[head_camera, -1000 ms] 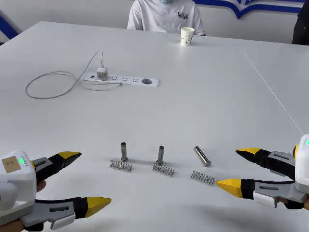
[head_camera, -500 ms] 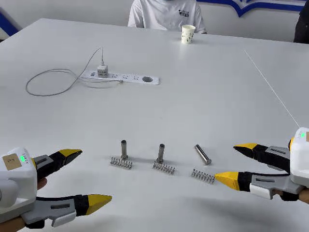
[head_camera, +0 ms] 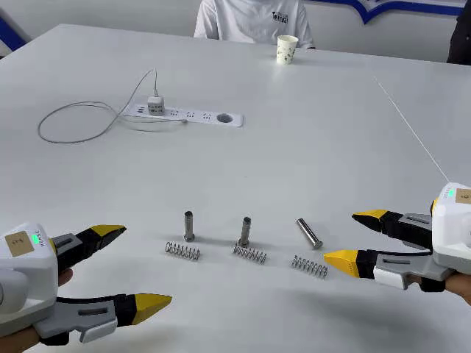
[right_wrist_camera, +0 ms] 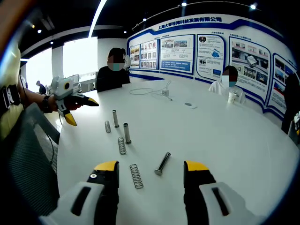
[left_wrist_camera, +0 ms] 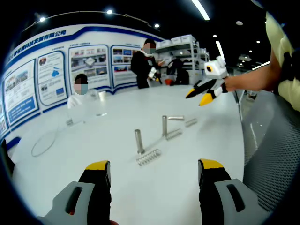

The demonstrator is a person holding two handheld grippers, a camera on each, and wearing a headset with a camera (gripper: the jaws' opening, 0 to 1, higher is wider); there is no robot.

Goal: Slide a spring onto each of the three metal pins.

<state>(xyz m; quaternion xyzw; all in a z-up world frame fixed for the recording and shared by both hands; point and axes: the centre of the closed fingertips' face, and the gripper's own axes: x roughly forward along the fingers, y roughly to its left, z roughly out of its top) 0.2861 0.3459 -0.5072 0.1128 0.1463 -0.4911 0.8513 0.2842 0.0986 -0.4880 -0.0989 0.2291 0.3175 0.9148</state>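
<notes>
The left gripper (head_camera: 134, 268) is held at the near left of the white table (head_camera: 331, 132), with its yellow-tipped jaws spread wide and nothing gripped between them. The right gripper (head_camera: 344, 237) is held at the near right, with its jaws likewise spread apart and empty; its tips are directed toward the row of parts. Three metal pins are arranged in a row between the two grippers. The left pin (head_camera: 188, 226) and the middle pin (head_camera: 244, 232) are stood upright on their heads, while the right pin (head_camera: 308, 234) is laid flat on the table, at an angle to the row. One spring is laid flat just in front of each pin: the left spring (head_camera: 182, 251), the middle spring (head_camera: 249, 255) and the right spring (head_camera: 309, 266). No spring is fitted on any pin. The right spring is located near the lower jaw tip of the right gripper, apart from it. Farther back, a white power strip (head_camera: 188, 118) with a looped cable (head_camera: 73, 129) is placed on the left. A paper cup (head_camera: 287, 50) is set near the far edge, in front of a seated person (head_camera: 250, 18).
</notes>
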